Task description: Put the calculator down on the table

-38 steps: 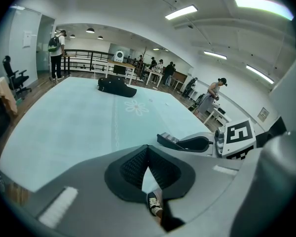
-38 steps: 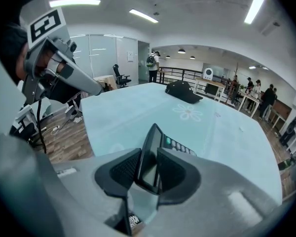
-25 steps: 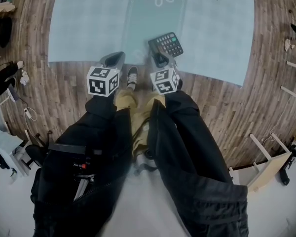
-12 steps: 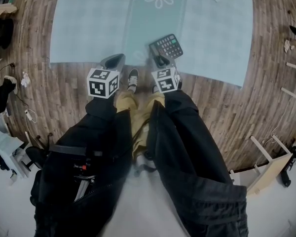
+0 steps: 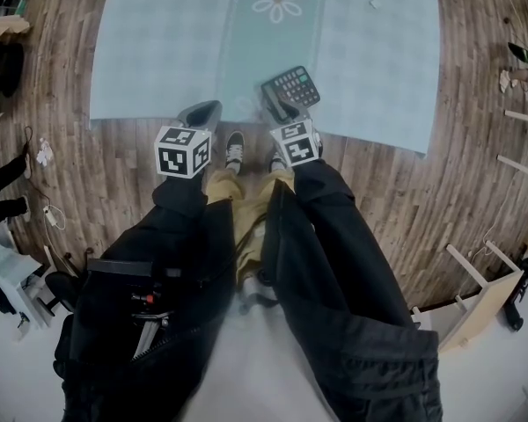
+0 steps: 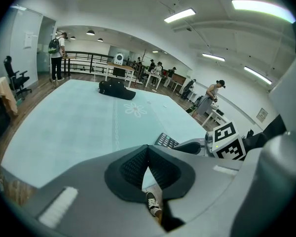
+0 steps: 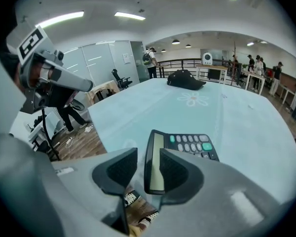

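A dark calculator [image 5: 292, 86] with grey keys and two green ones sits over the pale blue-green tablecloth [image 5: 158, 42], near the table's front edge. Its display end [image 7: 157, 163] is between the jaws of my right gripper [image 7: 149, 169]. Those jaws are opening: a gap shows between the left pad [image 7: 119, 168] and the calculator, while the right pad stays close beside it. I cannot tell whether it rests on the cloth. My left gripper [image 5: 202, 110] hovers at the table edge to the left, shut with nothing in it [image 6: 147, 154]. The calculator [image 6: 166, 140] also shows in the left gripper view.
A black bag [image 7: 186, 79] lies at the table's far end, beyond a white flower print [image 5: 278, 0]. Below the grippers are the person's shoes [image 5: 235, 144] on a wooden floor. White wooden frames [image 5: 475, 280] stand to the right. Several people and desks fill the background.
The right gripper has rolled slightly with the calculator, which sits a touch nearer the table edge. The left gripper has stayed where it was.
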The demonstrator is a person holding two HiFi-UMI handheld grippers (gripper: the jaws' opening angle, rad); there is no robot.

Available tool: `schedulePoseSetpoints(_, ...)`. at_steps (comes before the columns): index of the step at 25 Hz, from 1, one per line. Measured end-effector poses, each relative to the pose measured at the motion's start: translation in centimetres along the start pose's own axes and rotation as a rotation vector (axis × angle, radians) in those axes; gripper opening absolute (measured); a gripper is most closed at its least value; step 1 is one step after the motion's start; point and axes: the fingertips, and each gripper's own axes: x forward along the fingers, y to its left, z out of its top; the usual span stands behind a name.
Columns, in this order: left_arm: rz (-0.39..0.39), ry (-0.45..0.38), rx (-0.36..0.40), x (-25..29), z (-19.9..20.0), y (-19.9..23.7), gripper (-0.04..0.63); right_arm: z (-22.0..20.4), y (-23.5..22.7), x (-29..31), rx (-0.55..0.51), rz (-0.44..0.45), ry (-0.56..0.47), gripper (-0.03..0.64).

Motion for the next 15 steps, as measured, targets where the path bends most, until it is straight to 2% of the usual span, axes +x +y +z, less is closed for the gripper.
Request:
schedulePoseSetpoints(4,-0.018,-0.037,0.017,0.4,1.8,-0.8,0.002,2.4,-0.4,-2.2,0.004,-0.022,-0.071,0.137)
schedulePoseSetpoints(8,-0.034,-0.092,0.034,0.4,5.0,-1.8,0.002,6.9,-1.7,-6.1,0.029,-0.068,-0.197,0.120)
schedulePoseSetpoints(15,-0.086,-0.261,0.114,-1.1,14.0,-5.3,0.002,15.6,-4.1,-14.8,0.005,-0.206,-0.429,0.018)
